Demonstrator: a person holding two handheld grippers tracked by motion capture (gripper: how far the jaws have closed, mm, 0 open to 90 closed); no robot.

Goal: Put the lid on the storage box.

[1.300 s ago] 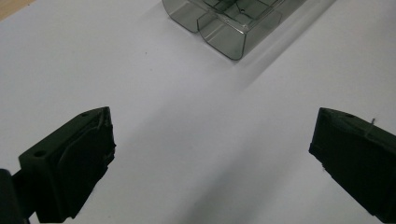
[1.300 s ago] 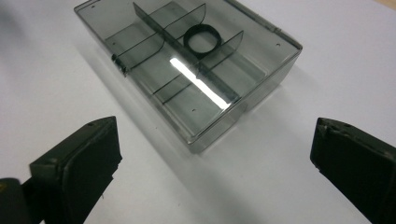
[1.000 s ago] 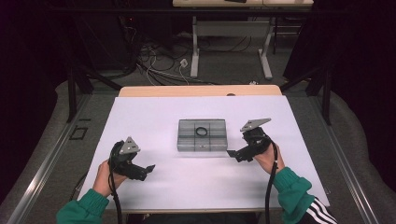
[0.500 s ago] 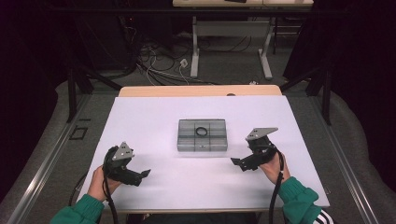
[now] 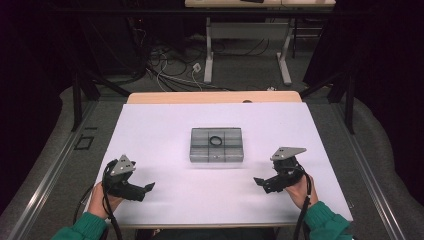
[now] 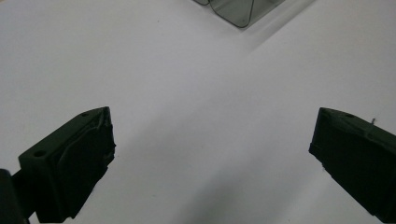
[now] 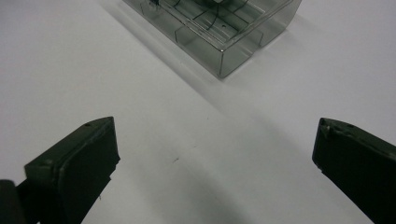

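Note:
A clear grey compartment box sits at the middle of the white table, with a black ring in one of its cells. My left gripper rests low at the front left, open, its jaws empty over bare table. One corner of the box shows at the top of the left gripper view. My right gripper is at the front right, open and empty, pointing toward the box, which lies a little ahead of its jaws.
The white table surface reaches a wooden strip at its far edge. Beyond it are cables on the floor and a table leg frame. Dark curtains stand at both sides.
Both grippers have drawn back toward the front edge of the table, away from the box. The box and ring have not moved.

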